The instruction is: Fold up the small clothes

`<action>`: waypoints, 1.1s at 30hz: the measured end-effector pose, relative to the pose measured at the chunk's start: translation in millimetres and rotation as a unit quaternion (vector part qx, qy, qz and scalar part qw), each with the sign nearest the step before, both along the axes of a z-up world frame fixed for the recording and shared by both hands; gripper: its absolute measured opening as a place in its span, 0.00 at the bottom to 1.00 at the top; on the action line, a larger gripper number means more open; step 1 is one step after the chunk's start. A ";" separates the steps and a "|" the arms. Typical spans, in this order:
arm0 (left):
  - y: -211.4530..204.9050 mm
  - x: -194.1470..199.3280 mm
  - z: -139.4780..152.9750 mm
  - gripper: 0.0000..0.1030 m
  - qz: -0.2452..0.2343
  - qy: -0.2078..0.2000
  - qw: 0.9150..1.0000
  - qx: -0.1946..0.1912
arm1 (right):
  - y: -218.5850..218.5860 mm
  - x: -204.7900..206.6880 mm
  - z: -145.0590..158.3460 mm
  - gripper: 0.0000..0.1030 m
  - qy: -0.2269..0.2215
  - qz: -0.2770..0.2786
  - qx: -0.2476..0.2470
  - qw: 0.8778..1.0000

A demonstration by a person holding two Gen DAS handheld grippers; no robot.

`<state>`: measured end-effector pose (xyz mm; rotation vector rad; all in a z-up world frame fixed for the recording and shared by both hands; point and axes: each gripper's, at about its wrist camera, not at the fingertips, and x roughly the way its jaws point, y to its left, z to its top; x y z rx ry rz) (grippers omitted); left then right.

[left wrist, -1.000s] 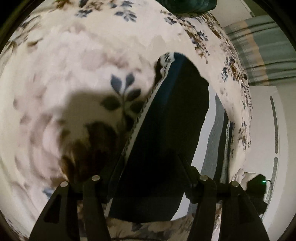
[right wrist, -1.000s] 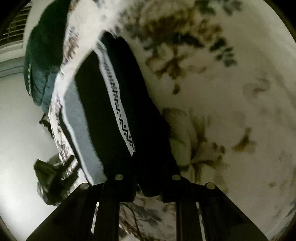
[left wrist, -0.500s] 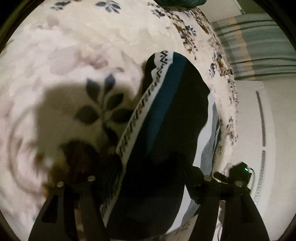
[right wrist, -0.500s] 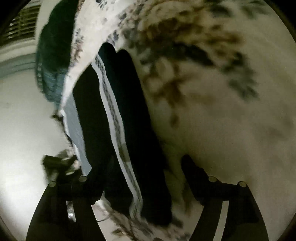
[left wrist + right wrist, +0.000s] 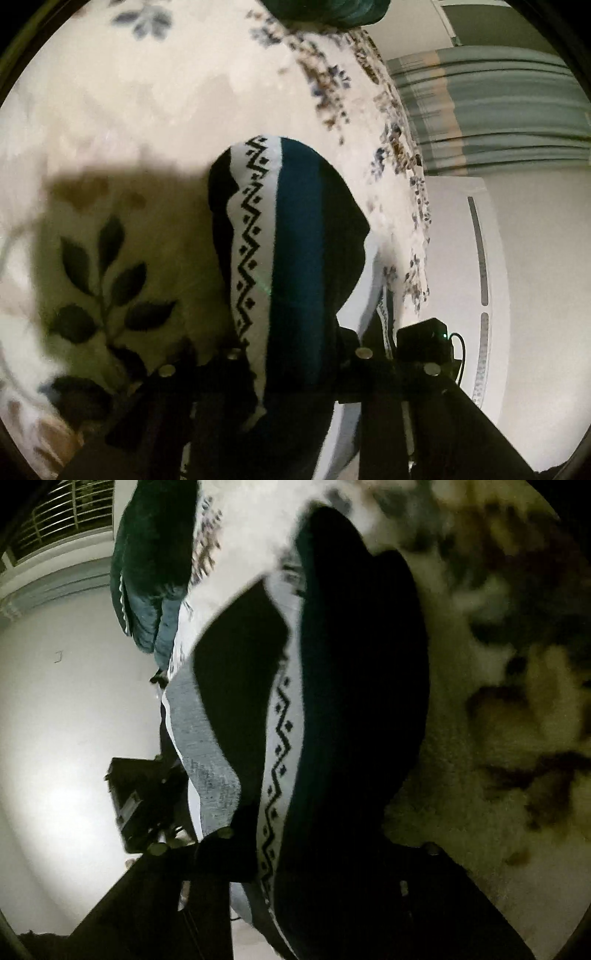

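Knit garment (image 5: 295, 258) between both grippers

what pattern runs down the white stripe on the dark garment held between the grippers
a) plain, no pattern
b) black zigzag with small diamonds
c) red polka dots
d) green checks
b: the garment's white stripe carries a black zigzag line flanked by small diamonds, also visible in the right wrist view.
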<state>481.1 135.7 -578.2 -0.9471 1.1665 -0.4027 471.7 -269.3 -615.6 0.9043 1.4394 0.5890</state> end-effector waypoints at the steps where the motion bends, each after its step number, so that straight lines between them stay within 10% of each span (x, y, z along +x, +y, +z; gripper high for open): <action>1: -1.0 4.0 5.9 0.19 -0.006 -0.002 1.000 0.003 | -1.2 -0.7 6.4 0.23 -0.003 -0.006 0.000 1.000; 13: -38.6 145.5 71.4 0.19 -0.069 -0.050 0.996 0.032 | -51.1 94.4 101.2 0.22 -0.069 -0.065 -0.042 0.995; 26: -89.8 275.9 4.2 0.22 -0.114 -0.019 0.988 0.104 | -84.4 240.1 58.0 0.24 -0.055 -0.066 -0.161 0.983; 29: -96.7 270.3 14.5 0.37 -0.115 -0.030 0.979 0.166 | -75.4 233.2 58.9 0.50 -0.059 -0.052 -0.228 0.970; 33: -113.1 249.3 43.3 0.49 -0.092 -0.068 0.949 0.293 | -63.7 198.2 82.5 0.97 -0.079 -0.043 -0.397 0.914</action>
